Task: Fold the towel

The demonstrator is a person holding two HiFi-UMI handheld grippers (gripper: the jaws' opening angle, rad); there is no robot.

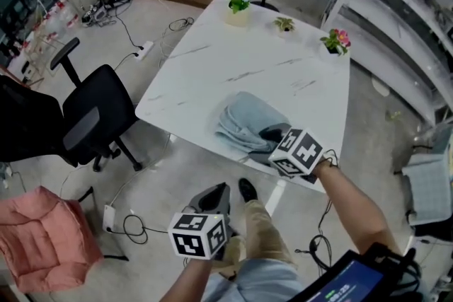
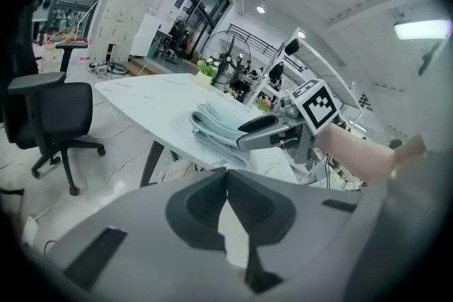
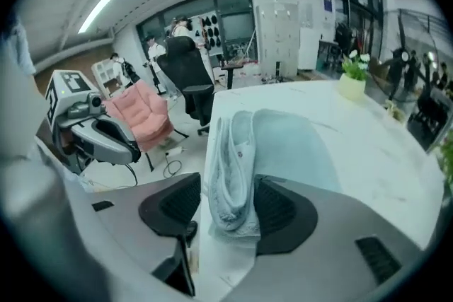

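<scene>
Folded pale-blue cloth towel (image 1: 244,124) lies at the white marbled worktop's (image 1: 233,60) near edge. The right tool (image 3: 228,205) stands wide astride its fold. The left tool (image 2: 226,180) is closed and empty.

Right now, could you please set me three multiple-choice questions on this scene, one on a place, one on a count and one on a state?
1. Where does the towel lie?
A) on the table, near the person's edge
B) at the far edge
C) on the black chair

2. How many potted plants stand on the table?
A) two
B) three
C) five

3. How do the left gripper's jaws stand?
A) shut, empty
B) wide open
C) shut on the towel

Answers:
1 A, the head view shows it at the near edge.
2 B, three stand along the far edge.
3 A, the left gripper view shows the jaws meeting with nothing between them.
</scene>
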